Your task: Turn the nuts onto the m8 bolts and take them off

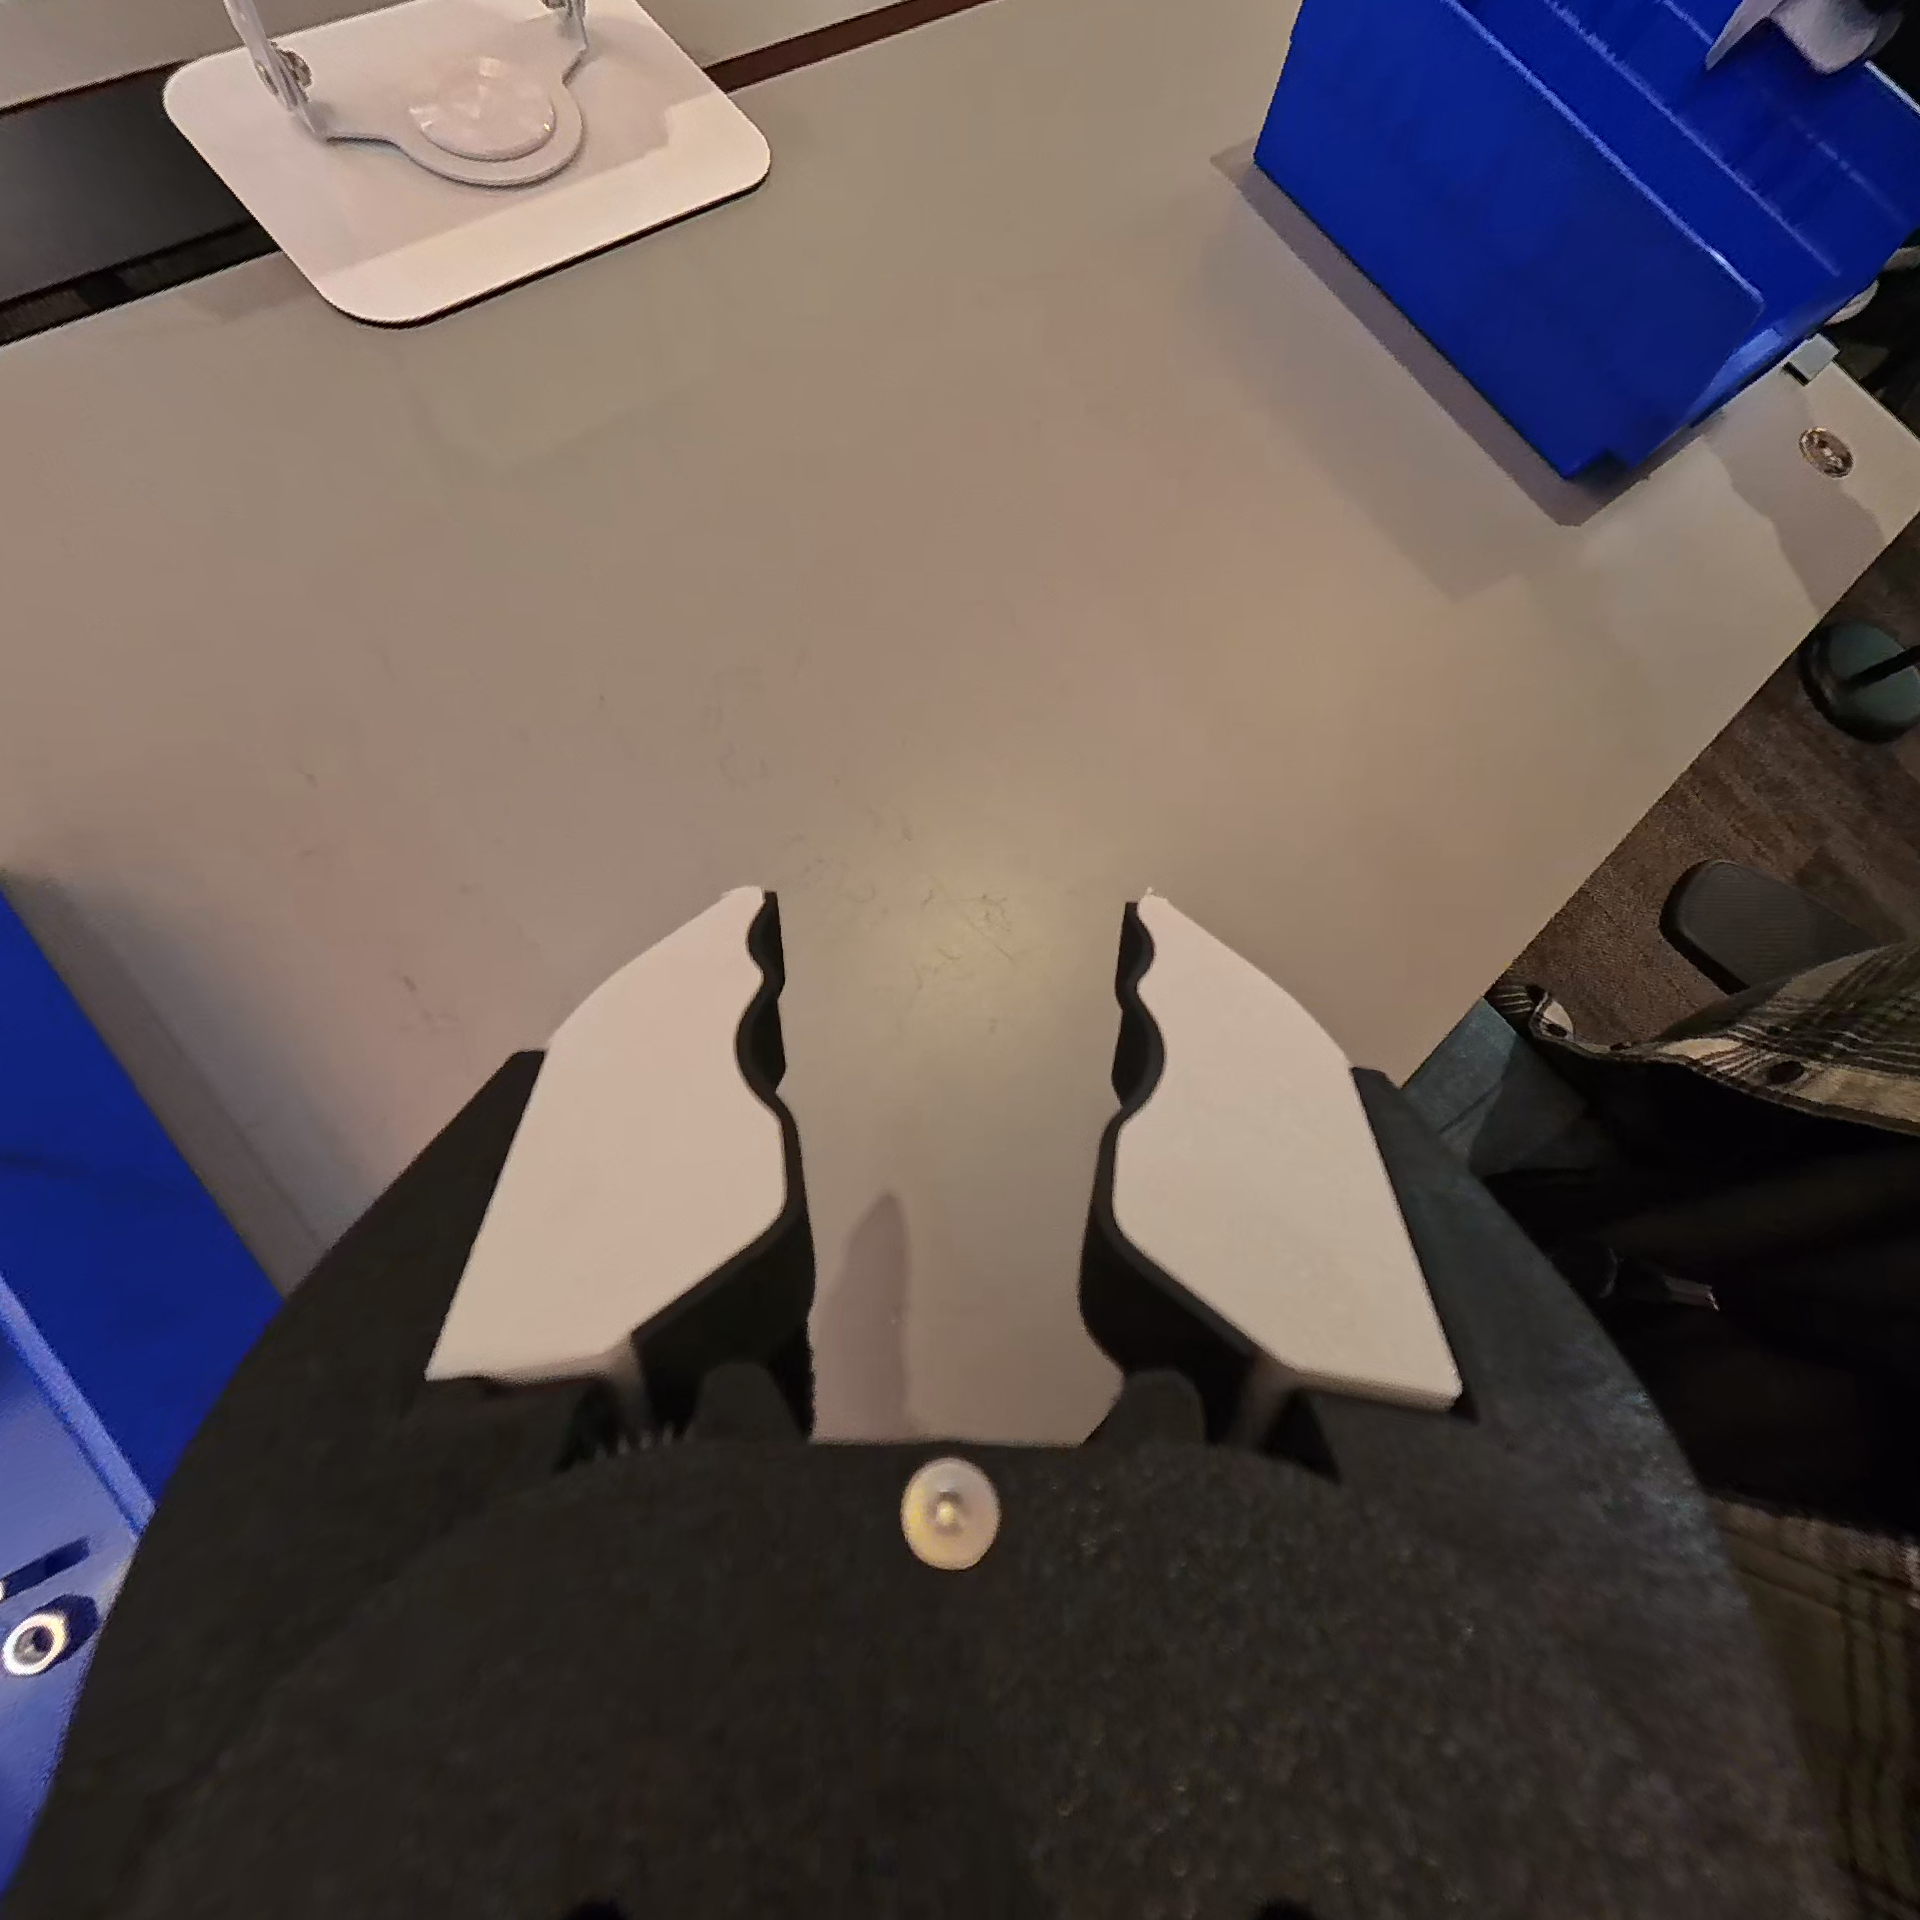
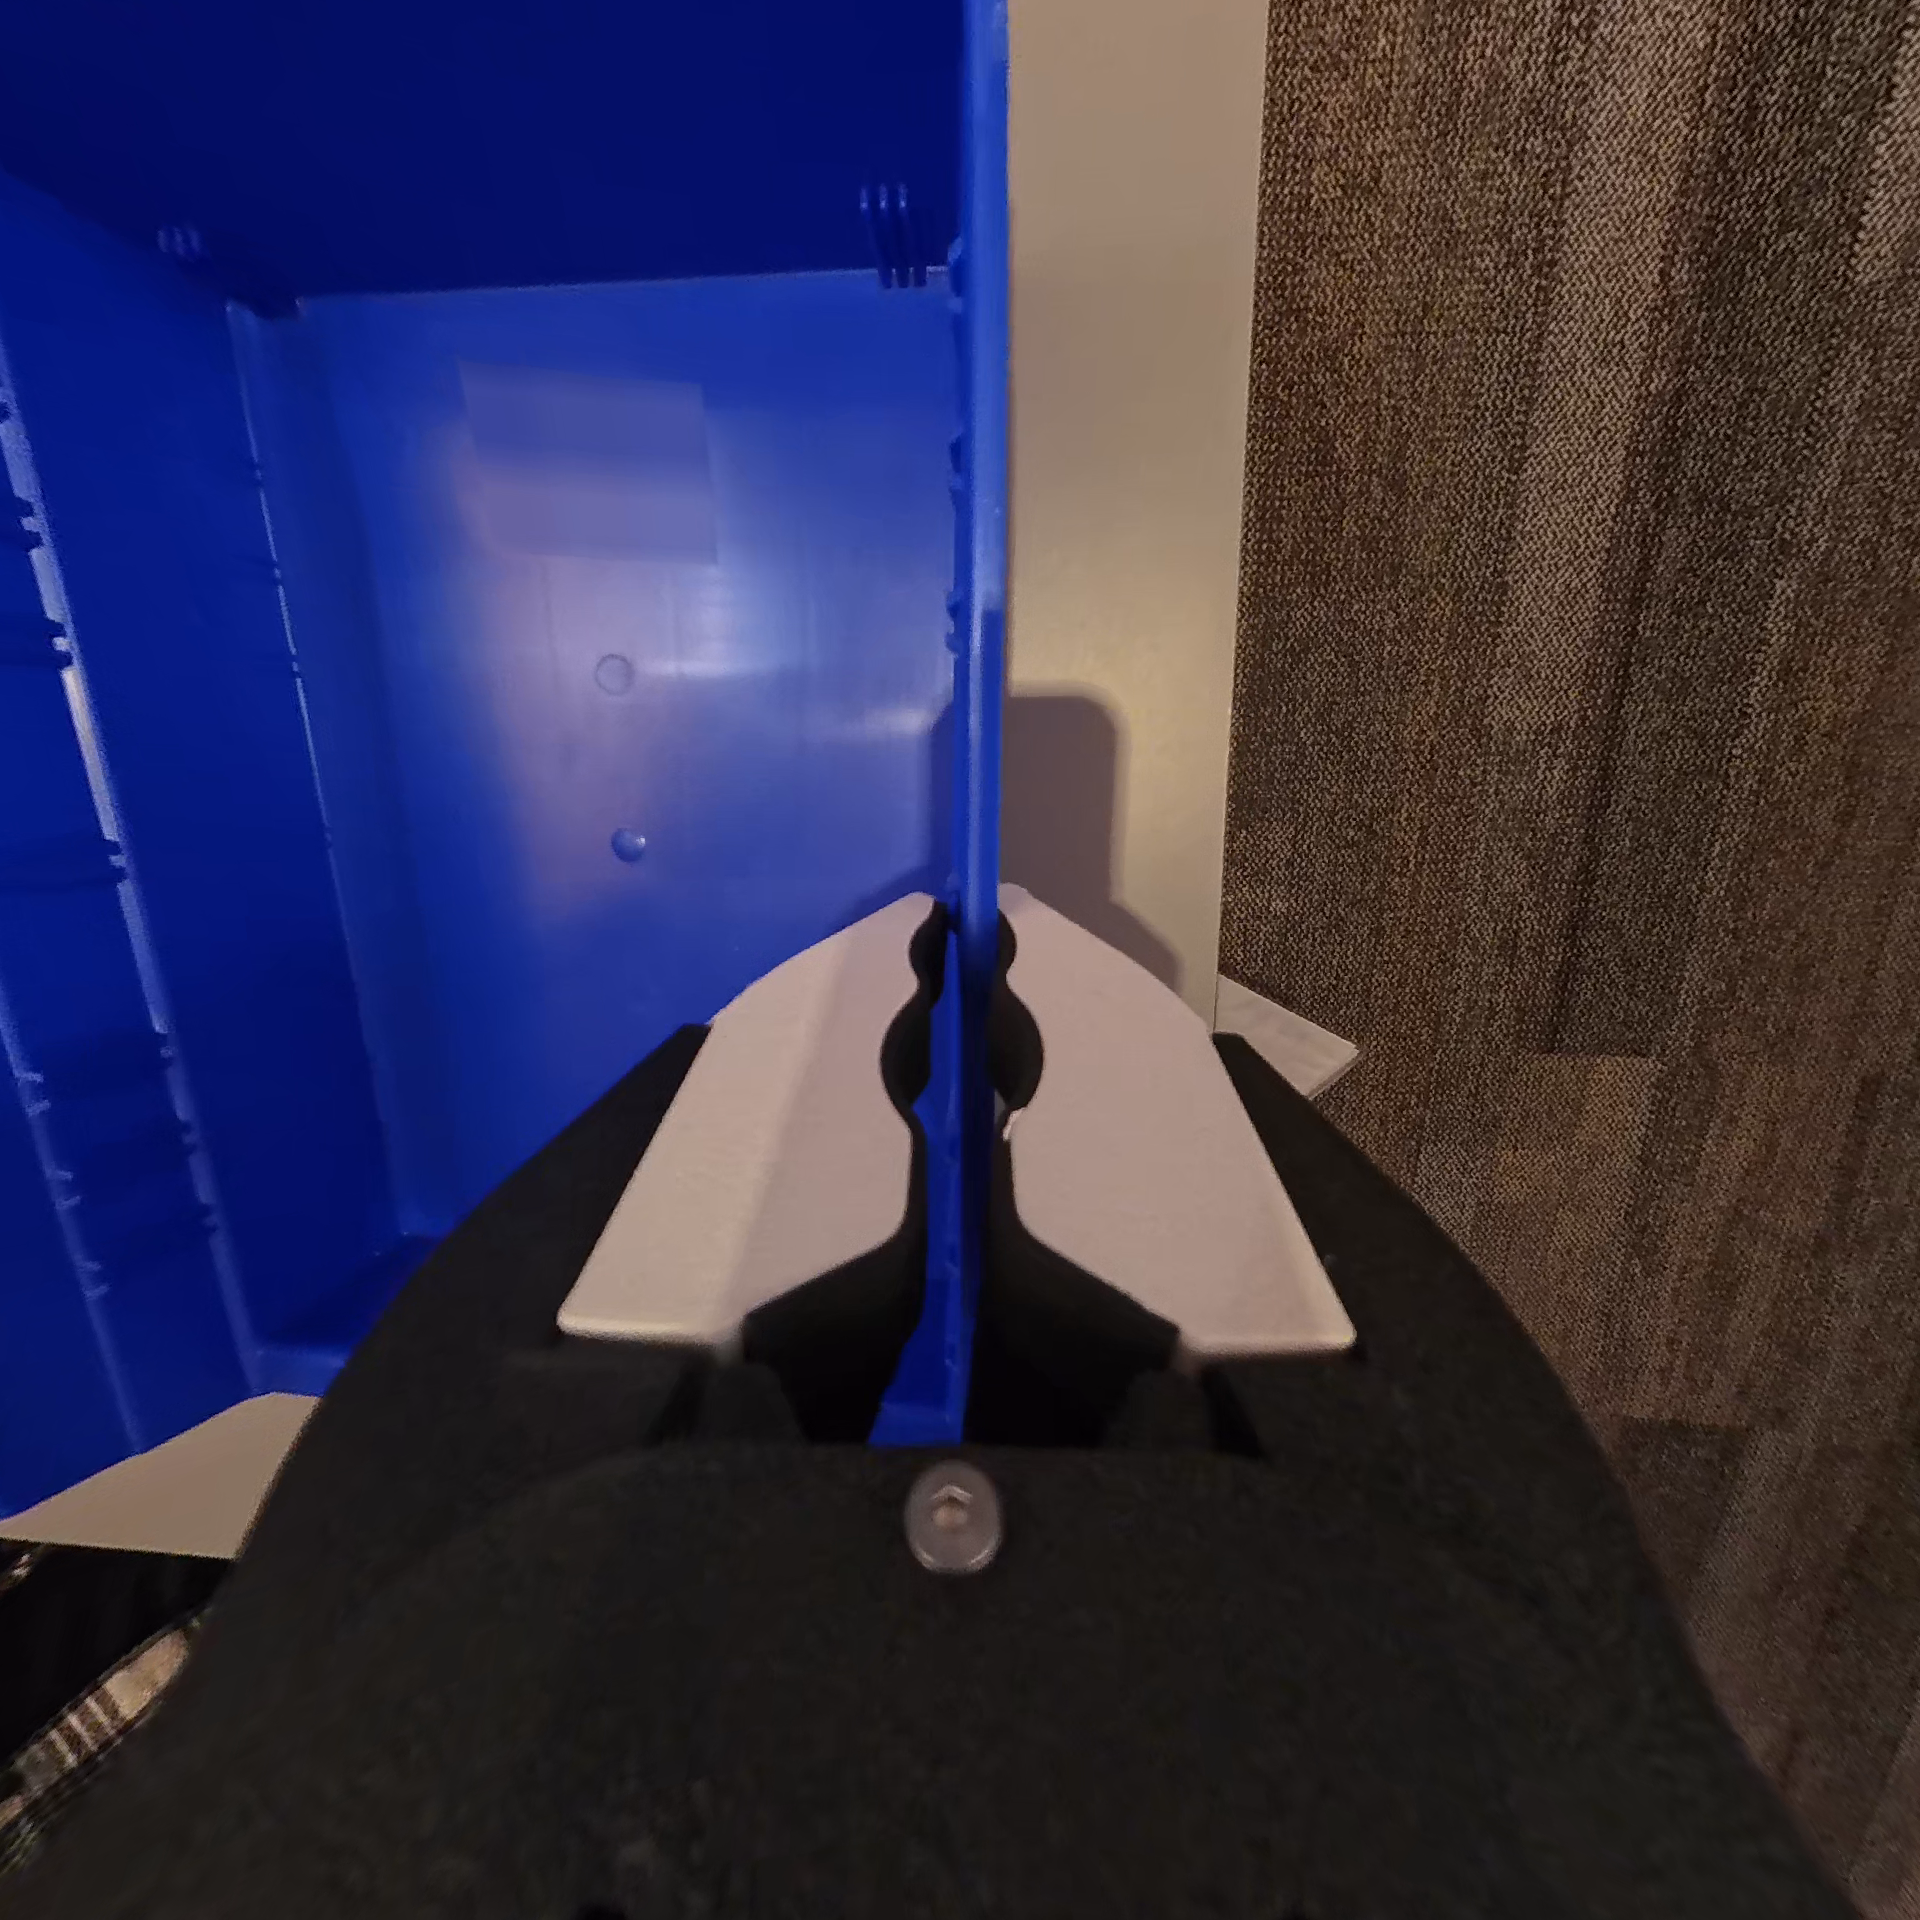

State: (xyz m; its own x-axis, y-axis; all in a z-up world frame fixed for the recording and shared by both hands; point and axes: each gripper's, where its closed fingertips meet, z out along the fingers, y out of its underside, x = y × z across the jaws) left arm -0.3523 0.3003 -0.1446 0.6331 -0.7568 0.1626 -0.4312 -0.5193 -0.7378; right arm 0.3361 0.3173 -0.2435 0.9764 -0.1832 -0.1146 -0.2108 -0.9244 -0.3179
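hardware for the task barely shows: one silvery metal piece [image 1: 31,1642] with a round dark bore, nut-like, sits at the far left edge of the left wrist view, low against a blue bin [image 1: 94,1247] there, its rim catching the light. whether it is a nut or a bolt head cannot be told, and no thread is visible anywhere.

the left gripper [image 1: 951,904] hangs over the bare grey tabletop [image 1: 831,571] with its jaws spread wide and nothing between them; the pale fingers [image 1: 644,1122] with their wavy black inner pads frame only scuffed table surface. farther off on the table stand a white flat base with a clear stand [image 1: 468,135] at the upper left and a second blue bin [image 1: 1538,239] at the upper right. a person's plaid sleeve [image 1: 1787,1039] shows at the right edge, over dark carpet.

the right gripper [image 2: 971,914] is nearly closed, clamped on the thin side wall of a blue bin [image 2: 982,520]. one finger lies inside the bin and the other outside, and the black pads [image 2: 914,1029] press the wall from both sides. the bin's interior is smooth glossy blue plastic with moulded dimples, and no hardware is seen in the part shown. it stands near the table's edge, with brown carpet [image 2: 1610,623] beyond.
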